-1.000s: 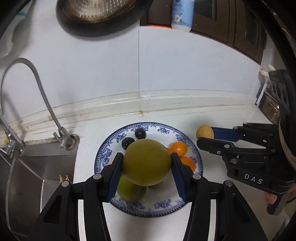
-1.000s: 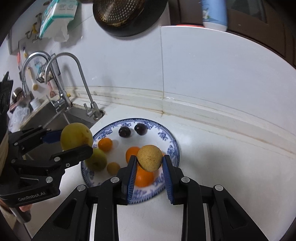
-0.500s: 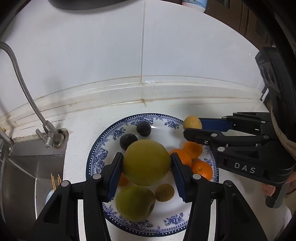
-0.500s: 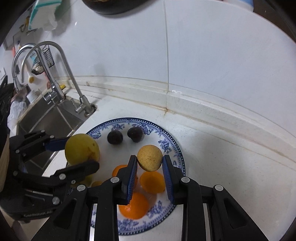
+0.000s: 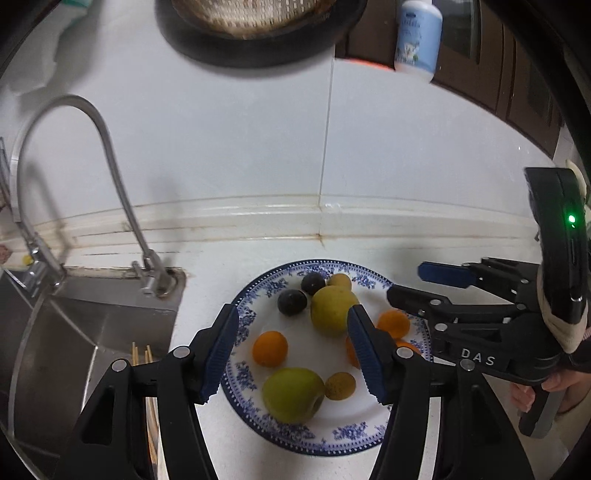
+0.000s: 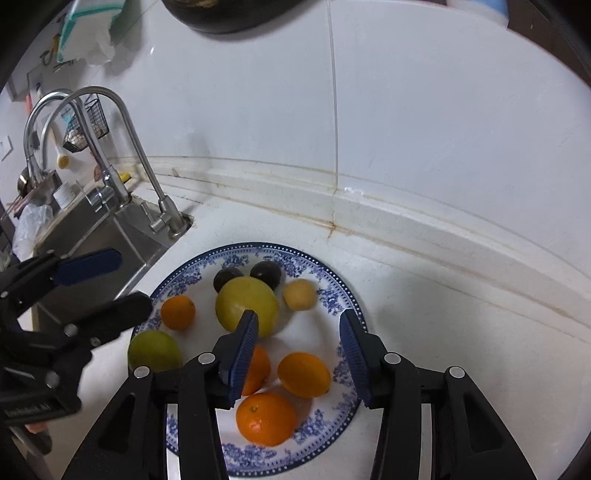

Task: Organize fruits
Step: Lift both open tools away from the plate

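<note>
A blue-and-white plate on the white counter holds the fruit. A large yellow-green pear lies mid-plate beside two dark plums and a small yellow fruit. A green apple, a small brown fruit and several oranges lie around them. My left gripper is open and empty above the plate. My right gripper is open and empty over the plate's right side.
A steel sink with curved taps lies left of the plate. White tiled wall runs behind. A dark colander and a bottle sit above. Chopsticks stand at the sink's edge.
Both grippers opened and pulled back. The pear left my left gripper and the small yellow fruit left my right gripper; both now lie on the plate.
</note>
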